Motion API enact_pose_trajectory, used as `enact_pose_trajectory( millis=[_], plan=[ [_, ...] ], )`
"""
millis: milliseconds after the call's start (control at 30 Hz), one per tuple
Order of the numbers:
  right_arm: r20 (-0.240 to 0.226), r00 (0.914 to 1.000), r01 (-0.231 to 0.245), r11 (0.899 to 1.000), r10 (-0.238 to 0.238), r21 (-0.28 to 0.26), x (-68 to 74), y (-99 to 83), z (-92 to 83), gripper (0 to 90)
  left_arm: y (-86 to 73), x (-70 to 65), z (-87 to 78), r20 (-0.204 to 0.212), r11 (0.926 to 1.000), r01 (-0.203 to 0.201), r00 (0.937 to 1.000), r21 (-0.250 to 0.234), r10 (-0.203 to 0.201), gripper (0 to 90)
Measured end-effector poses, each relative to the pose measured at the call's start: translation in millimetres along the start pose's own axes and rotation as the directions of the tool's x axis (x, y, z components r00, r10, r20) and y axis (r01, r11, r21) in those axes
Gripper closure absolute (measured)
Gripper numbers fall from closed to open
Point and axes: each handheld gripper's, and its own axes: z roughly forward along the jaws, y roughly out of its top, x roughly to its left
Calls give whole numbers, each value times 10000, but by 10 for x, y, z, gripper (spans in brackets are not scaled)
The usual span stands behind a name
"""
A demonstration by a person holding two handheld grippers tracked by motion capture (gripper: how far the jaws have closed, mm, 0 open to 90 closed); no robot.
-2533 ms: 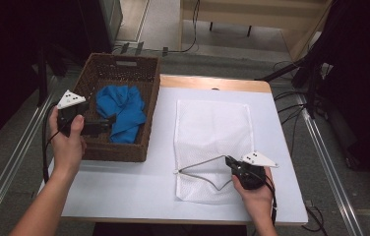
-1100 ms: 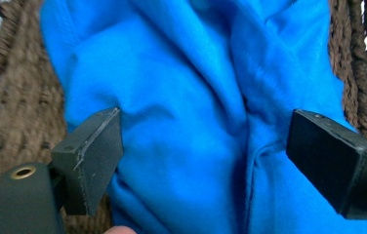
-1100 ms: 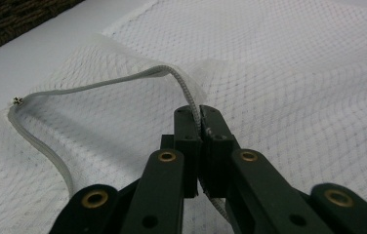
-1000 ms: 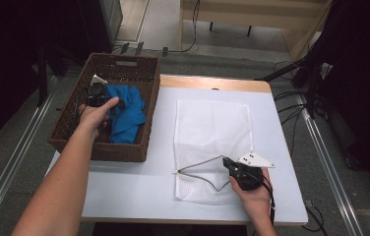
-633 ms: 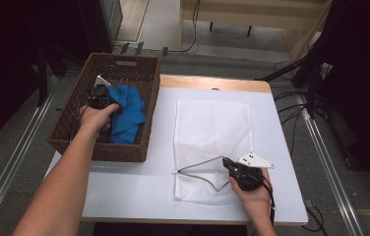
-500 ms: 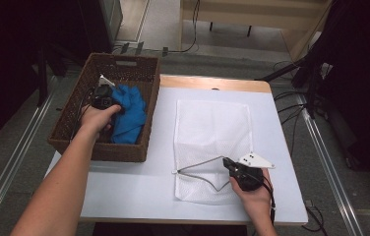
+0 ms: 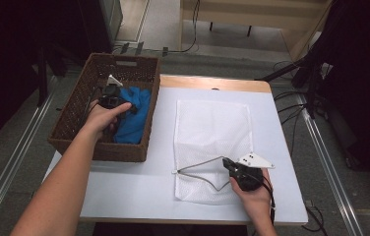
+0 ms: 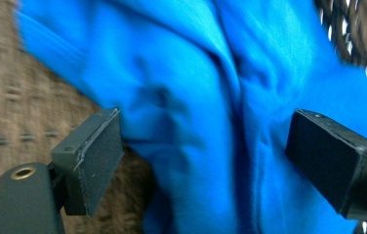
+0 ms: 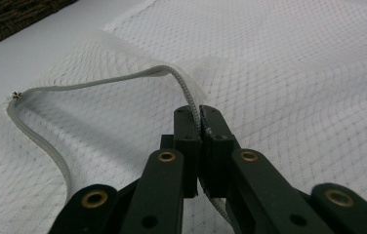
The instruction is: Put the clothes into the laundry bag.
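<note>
Two jaws of your left gripper [image 8: 206, 161] stand spread over the blue cloth [image 8: 230, 97], having just been opening again; cloth sits between the pads, unpinched. The cloth lies in the wicker basket [image 7: 75, 118] at the tabletop's left edge, along the basket's right wall, its long axis running front to back. Your right gripper [image 9: 200, 126] is pressed together on the mesh bag's zipper edge [image 9: 98, 83] near the front edge, holding the mouth up. The mouth opens toward the basket; the cloth travels right and forward.
</note>
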Motion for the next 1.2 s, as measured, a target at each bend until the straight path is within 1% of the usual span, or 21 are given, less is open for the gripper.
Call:
enact_pose_trajectory(
  millis=[33, 67, 267, 300, 367, 467, 500, 533, 567, 600, 633, 733, 767, 867, 900, 967, 1000, 1067, 1100, 1167, 1200],
  plan=[
    [-14, 10000, -3, 10000, 3, 8, 0, 0, 3, 881, 0, 0, 0, 0, 10000, 0, 10000, 0, 0, 139],
    [-13, 10000, -3, 10000, 3, 18, 0, -1, 3, 880, -6, -41, 36, -96, 9997, -234, 9997, 116, 235, 137],
    [-3, 10000, 64, 10000, -64, 3, 3, -2, 5, 881, -32, -26, 97, -144, 9983, -110, 9998, 567, 118, 158],
    [-6, 10000, 53, 10000, -53, 10, 8, -3, 6, 881, -34, -36, 90, -231, 9978, -264, 9993, 605, 279, 177],
    [-13, 10000, 58, 10000, -58, 28, 10, -4, 9, 881, -46, -59, 81, -571, 9946, -789, 9949, 677, 828, 267],
    [-43, 10000, 65, 10000, -65, 48, 14, -8, 11, 881, -52, -68, 67, -733, 9919, -1063, 9911, 692, 1113, 381],
    [-52, 10000, 63, 10000, -63, 48, 15, -9, 9, 881, -41, -58, 24, -602, 9919, -1094, 9917, 642, 1133, 440],
    [-60, 10000, 64, 10000, -63, 46, 15, -9, 8, 881, -41, -58, 24, -602, 9919, -1094, 9917, 642, 1133, 624],
    [-41, 10000, 73, 10000, -72, 36, 15, -8, 7, 882, -34, -48, -6, -42, 9934, -1006, 9949, 546, 1010, 703],
    [-45, 10000, 62, 10000, -62, 30, 14, -8, 5, 882, -34, -58, -8, 67, 9934, -1003, 9950, 561, 1001, 725],
    [-54, 10000, 47, 10000, -47, 23, 14, -8, 4, 882, -38, -80, -15, -28, 9898, -1307, 9914, 559, 1311, 741],
    [-40, 10000, 41, 10000, -41, 40, 11, -11, 5, 884, -34, -70, -46, 97, 9905, -1287, 9917, 479, 1283, 766],
    [-41, 10000, 40, 10000, -40, 46, 10, -12, 6, 885, -30, -45, -93, 284, 9927, -1174, 9928, 257, 1167, 769],
    [-21, 10000, 25, 10000, -25, 46, 12, -11, 4, 886, -26, -30, -149, 319, 9941, -1082, 9936, -86, 1084, 774],
    [-29, 10000, 90, 10000, -90, 28, 16, -7, -4, 886, -23, -16, -206, 260, 9956, -812, 9963, -470, 824, 774],
    [-11, 10000, 87, 10000, -87, 9, 16, -5, -8, 887, -27, -2, -237, 275, 9952, -712, 9969, -665, 731, 774],
    [-31, 10000, 84, 10000, -84, -3, 12, -6, -7, 887, -39, 34, -305, 481, 9915, -561, 9969, -1175, 621, 774],
    [-18, 10000, 89, 10000, -89, 0, 11, -8, -6, 887, -42, 49, -340, 542, 9886, -433, 9972, -1439, 516, 774],
    [-13, 10000, 98, 10000, -98, 4, 12, -8, -7, 887, -51, 71, -414, 569, 9798, -203, 9979, -1987, 322, 775],
    [2, 10000, 95, 10000, -95, -11, 18, -6, -11, 887, -64, 76, -487, 460, 9695, -191, 9985, -2445, 313, 775],
    [2, 10000, 95, 10000, -95, -11, 18, -6, -11, 887, -64, 76, -487, 460, 9695, -191, 9985, -2445, 313, 775]
  ],
)
